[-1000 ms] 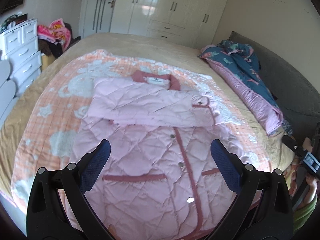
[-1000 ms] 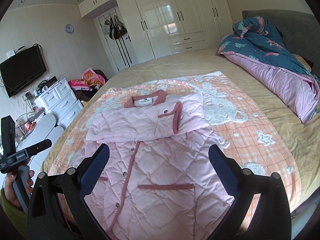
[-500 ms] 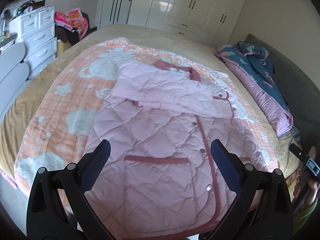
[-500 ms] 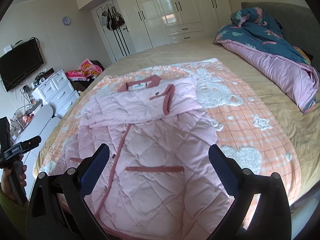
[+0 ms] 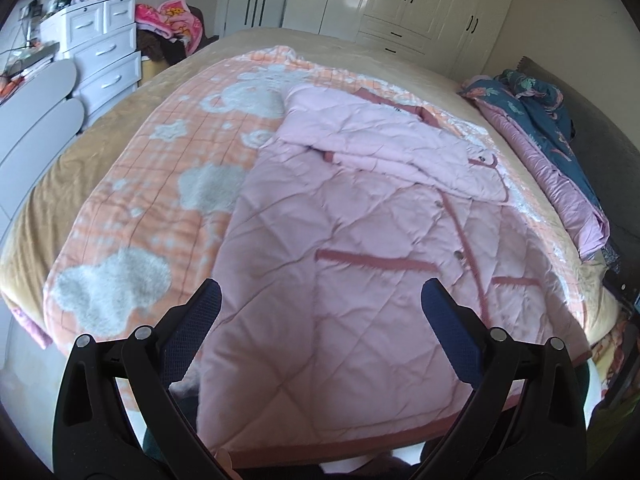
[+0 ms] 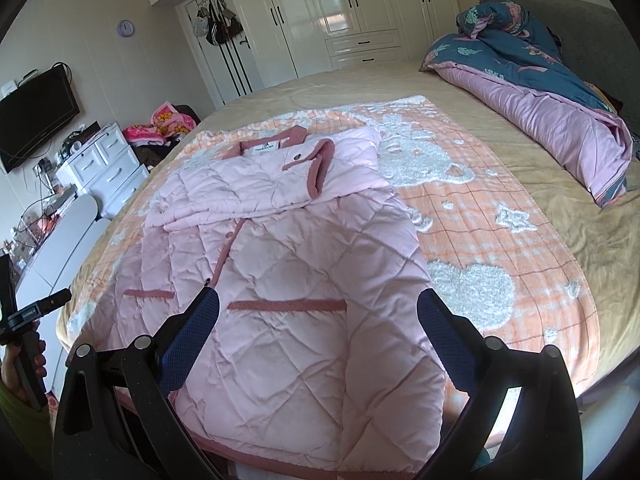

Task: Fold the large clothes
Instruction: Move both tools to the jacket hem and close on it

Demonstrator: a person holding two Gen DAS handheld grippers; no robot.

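One pink coat (image 6: 280, 280) covers the bed (image 6: 520, 140).

The bed (image 6: 460, 92) is covered by a tan sheet, and an orange checked blanket (image 6: 500, 248) with white fluffy shapes lies spread over its middle down to the near edge. A pink quilted coat (image 6: 304, 280) lies flat on the blanket, collar toward the far edge, sleeves folded across the chest, hem hanging just over the near edge. Along the right edge a rolled dark blue and pink quilt (image 6: 560, 92) rests on the sheet, well apart from the coat.
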